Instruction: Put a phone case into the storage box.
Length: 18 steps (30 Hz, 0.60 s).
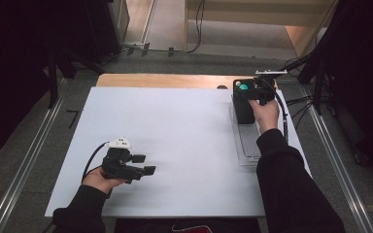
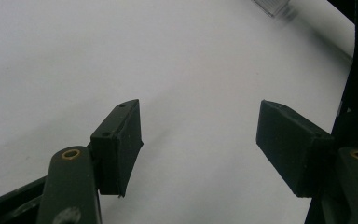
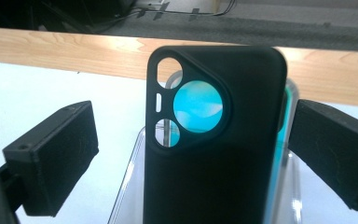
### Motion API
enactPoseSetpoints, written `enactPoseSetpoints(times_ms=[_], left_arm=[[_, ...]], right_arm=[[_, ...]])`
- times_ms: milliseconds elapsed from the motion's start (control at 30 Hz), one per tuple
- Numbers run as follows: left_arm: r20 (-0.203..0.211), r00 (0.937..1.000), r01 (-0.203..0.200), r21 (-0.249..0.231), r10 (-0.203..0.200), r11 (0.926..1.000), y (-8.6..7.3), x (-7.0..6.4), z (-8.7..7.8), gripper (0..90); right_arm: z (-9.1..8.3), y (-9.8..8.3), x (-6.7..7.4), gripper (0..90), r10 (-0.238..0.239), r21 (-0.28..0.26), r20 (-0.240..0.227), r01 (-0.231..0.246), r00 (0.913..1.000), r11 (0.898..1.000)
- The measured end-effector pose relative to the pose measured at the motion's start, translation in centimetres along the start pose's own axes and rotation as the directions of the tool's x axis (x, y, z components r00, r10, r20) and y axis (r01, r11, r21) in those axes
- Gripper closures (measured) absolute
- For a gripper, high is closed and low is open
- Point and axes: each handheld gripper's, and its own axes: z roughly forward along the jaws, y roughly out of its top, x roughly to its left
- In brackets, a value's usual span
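Note:
A black phone case [image 3: 214, 177] with a three-hole camera cutout stands upright between the jaws of my right gripper [image 3: 191, 140]. The left pad [image 3: 56, 158] is well apart from the case, and the right pad [image 3: 335, 154] sits close by its edge, so the jaws are open. Teal shows through the largest hole. From above, the case [image 1: 243, 108] stands at the far end of a clear tray [image 1: 246, 145], with the right gripper [image 1: 248, 91] over it. My left gripper [image 1: 144, 164] rests low at the front left, open [image 2: 200, 140] over bare white surface.
The white board [image 1: 175, 136] lies on a wooden table whose edge [image 1: 165, 80] shows at the back. Cables [image 1: 296, 102] trail off the right side. Metal rails [image 1: 24, 165] run along the floor on both sides.

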Motion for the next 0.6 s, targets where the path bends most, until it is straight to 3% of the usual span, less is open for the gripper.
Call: enactPoseSetpoints(times_ms=[200,333,500,600], left_arm=[[0.001,1.0000,0.000,0.002,0.000,1.0000,0.0,0.0,0.0,31.2],[0.002,1.0000,0.010,-0.002,-0.010,1.0000,0.0,0.0,-0.1,31.2],[-0.001,0.9999,0.014,-0.007,-0.014,0.9999,0.0,0.2,-0.2,31.2],[-0.003,0.9999,0.014,-0.005,-0.014,0.9999,0.0,0.2,-0.2,31.2]], right_arm=[[-1.0,0.6,0.9,0.1,-0.036,0.007,-0.027,0.037,0.9990,0.999],[-1.4,0.7,2.0,0.1,-0.045,0.009,-0.063,0.046,0.9970,0.999],[-1.7,0.5,3.7,0.5,-0.088,0.038,-0.079,0.091,0.9930,0.995],[-2.0,0.3,4.5,6.5,-0.102,0.034,-0.095,0.105,0.9903,0.994]])
